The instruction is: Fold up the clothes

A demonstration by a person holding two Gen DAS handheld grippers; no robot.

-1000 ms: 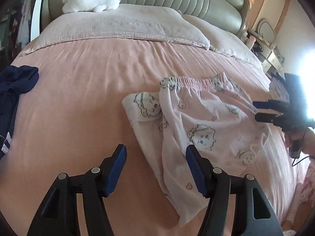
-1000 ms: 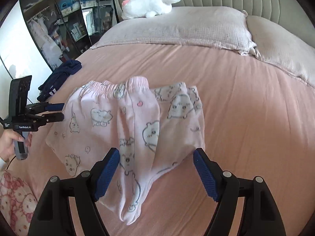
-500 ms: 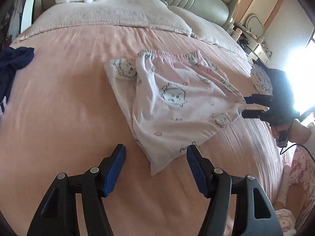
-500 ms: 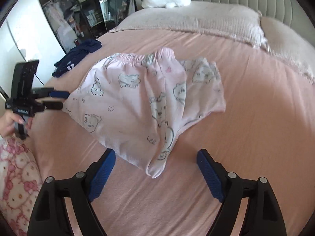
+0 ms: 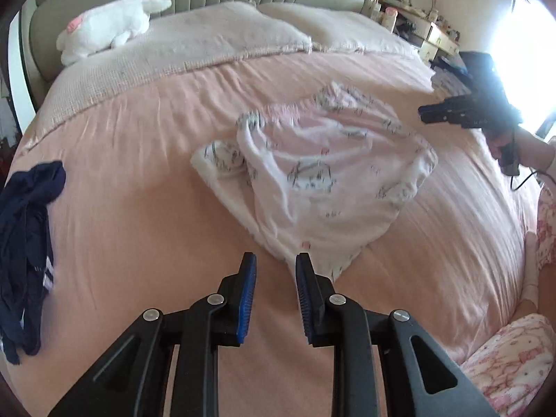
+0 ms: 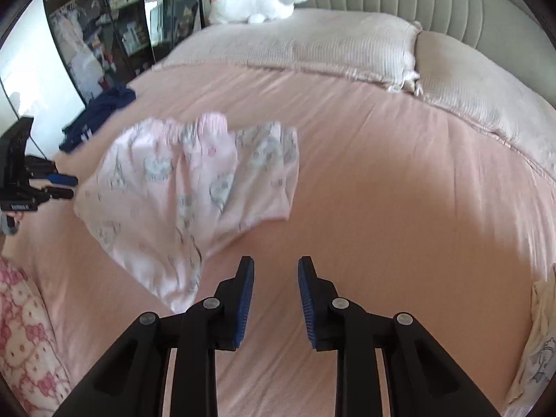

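Note:
Pale pink pyjama shorts (image 5: 323,173) with a cartoon print lie crumpled in the middle of the pink bed sheet (image 5: 139,208). My left gripper (image 5: 275,260) hovers at their near corner, its jaws narrowly open and empty. The right wrist view has the shorts (image 6: 180,187) to the left, one leg end reaching toward me. My right gripper (image 6: 275,264) hangs over bare sheet just right of that leg end, narrowly open and holding nothing. Each gripper also shows in the other's view: the right gripper (image 5: 448,113) past the shorts' far side, the left gripper (image 6: 62,186) at their left edge.
A navy garment (image 5: 24,243) lies at the bed's left edge. Beige pillows (image 5: 226,34) and a white plush toy (image 5: 107,27) sit by the headboard. The person's pink-patterned pyjama leg (image 5: 514,358) is at the near edge. Another pale cloth (image 6: 542,330) lies at the right.
Both grippers pulled back from the shorts and their jaws narrowed from wide open. The shorts dropped onto the sheet and lie more crumpled than before.

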